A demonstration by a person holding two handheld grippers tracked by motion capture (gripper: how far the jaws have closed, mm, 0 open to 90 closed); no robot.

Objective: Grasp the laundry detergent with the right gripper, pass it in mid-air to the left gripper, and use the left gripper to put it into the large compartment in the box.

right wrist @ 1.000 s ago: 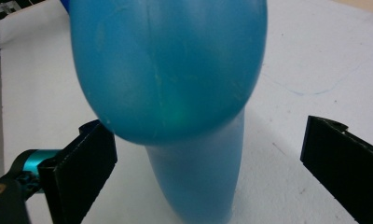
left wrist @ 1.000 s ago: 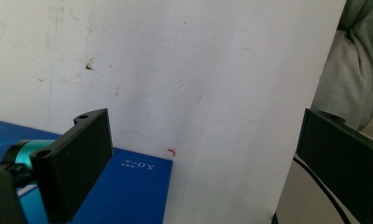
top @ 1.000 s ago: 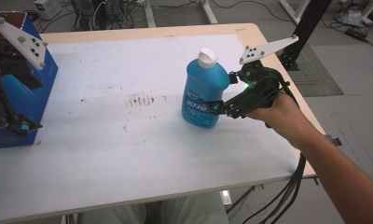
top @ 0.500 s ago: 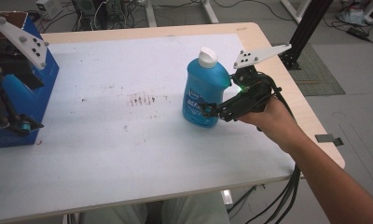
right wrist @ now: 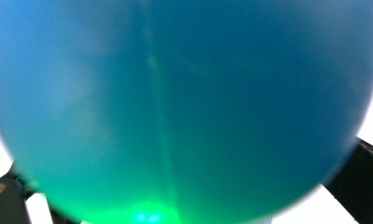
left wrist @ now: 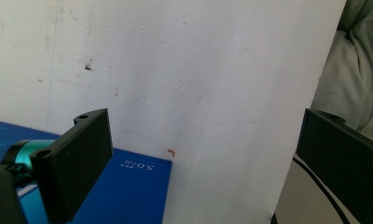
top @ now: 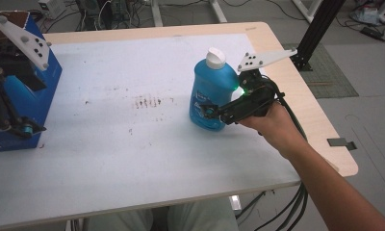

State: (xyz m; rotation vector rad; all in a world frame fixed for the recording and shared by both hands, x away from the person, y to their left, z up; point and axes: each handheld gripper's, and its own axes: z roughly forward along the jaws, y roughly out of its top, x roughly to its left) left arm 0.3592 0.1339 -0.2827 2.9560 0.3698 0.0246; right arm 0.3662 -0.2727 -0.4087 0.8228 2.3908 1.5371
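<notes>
Here the bench (top: 133, 159), covered in a white sheet with a few dark smudges near its middle, is taking up most of the high view, its bare wooden rim showing along the far and right edges. A blue box (top: 34, 103) is sitting at the bench's left edge, and the left tool (top: 15, 122) is resting on it with its grey plate up; the left gripper view is looking past that tool's two black jaws, standing wide apart with nothing between them, down onto the white sheet and a corner of the blue box (left wrist: 138, 191). A blue bottle (top: 211, 94) with a white cap is standing upright right of the bench's centre, well apart from the blue box, with open sheet lying on its left and near sides and the right rim close behind the hand. The right tool (top: 214, 111) is gripping the bottle low on its body from the right, jaws clamped on either side of it. The right gripper view is pressing so close that the bottle (right wrist: 184, 102) is a blurred blue mass, green light glowing at its base, black jaws flanking the lower corners.
</notes>
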